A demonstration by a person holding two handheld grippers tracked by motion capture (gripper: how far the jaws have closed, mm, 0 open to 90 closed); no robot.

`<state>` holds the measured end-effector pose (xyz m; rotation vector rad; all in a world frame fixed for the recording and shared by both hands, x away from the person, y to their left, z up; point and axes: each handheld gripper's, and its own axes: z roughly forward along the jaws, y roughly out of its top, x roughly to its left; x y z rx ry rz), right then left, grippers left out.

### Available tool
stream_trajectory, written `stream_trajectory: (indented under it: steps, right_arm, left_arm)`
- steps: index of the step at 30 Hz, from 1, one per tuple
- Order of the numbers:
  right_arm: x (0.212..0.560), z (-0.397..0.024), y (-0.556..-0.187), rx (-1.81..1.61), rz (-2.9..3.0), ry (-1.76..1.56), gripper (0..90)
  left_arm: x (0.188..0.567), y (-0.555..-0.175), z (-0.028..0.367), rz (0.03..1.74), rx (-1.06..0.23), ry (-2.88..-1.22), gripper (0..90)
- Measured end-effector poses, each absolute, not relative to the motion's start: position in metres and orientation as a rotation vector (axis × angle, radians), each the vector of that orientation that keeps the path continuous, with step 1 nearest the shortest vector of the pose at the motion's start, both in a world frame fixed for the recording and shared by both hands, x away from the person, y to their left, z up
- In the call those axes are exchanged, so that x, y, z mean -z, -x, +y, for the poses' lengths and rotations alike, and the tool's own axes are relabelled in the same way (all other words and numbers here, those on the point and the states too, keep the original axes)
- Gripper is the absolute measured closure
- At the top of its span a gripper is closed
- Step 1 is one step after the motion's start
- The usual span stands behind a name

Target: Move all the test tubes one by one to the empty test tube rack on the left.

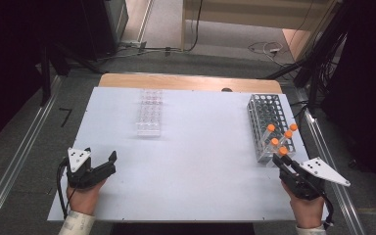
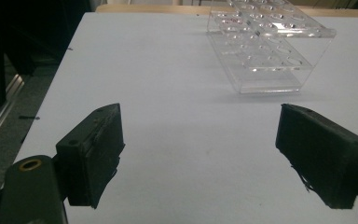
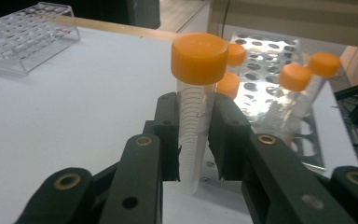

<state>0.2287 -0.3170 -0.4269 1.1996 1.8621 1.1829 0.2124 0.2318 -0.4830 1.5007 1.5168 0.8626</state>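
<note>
— While the right gripper (image 3: 193, 140) sits nearest on that side, what are its fingers (image 3: 168, 135) doing?

— They pinch a tube (image 3: 195, 116) with an orange cap. It stands upright between them, long axis vertical, cap well above the pads and tip hanging below. In the high view it is just off the near end of the metal rack (image 1: 264, 110).

— And the left gripper (image 1: 100, 159)?

— Fingers spread wide, nothing between them, resting low at the near left of the bench (image 1: 200, 171).

— What do the racks hold?

— The metal rack holds four more orange-capped tubes (image 1: 283, 136), all in its near end; the far holes look empty. The clear plastic rack (image 1: 150, 113) across the bench seems to hold nothing.

— So which way next?

— I judge the tube is bound for the clear rack, which lies far and to the left of the right hand. It is nearer the left hand, but the right one has the tube, already upright for dropping into a hole.
</note>
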Motion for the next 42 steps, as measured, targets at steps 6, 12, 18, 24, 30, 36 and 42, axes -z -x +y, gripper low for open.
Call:
stream_trajectory:
  steps: [6, 12, 18, 24, 30, 36, 42]
  right_arm:
    - [0.436, -0.293, -0.235, -1.190, 1.938, -1.151, 72.1]
    - [0.439, -0.267, -0.248, -1.195, 1.996, -1.103, 72.1]
    - [0.440, -0.246, -0.259, -1.209, 2.031, -1.081, 72.1]
    - [0.441, -0.227, -0.271, -1.216, 2.067, -1.053, 72.1]
    - [0.442, -0.209, -0.280, -1.227, 2.098, -1.029, 72.0]
    - [0.444, -0.194, -0.284, -1.235, 2.121, -0.994, 72.1]
    - [0.446, -0.179, -0.289, -1.242, 2.144, -0.973, 72.1]
  left_arm:
    - [0.480, -0.215, 0.223, 1.491, -0.852, -1.511, 14.8]
    - [0.478, -0.219, 0.212, 1.456, -0.830, -1.529, 14.8]
    - [0.473, -0.223, 0.204, 1.437, -0.800, -1.534, 14.8]
    - [0.472, -0.226, 0.190, 1.390, -0.777, -1.567, 15.0]
    - [0.471, -0.233, 0.178, 1.363, -0.737, -1.571, 16.4]
    - [0.466, -0.239, 0.167, 1.336, -0.711, -1.570, 16.3]
    - [0.463, -0.245, 0.154, 1.293, -0.697, -1.596, 13.4]
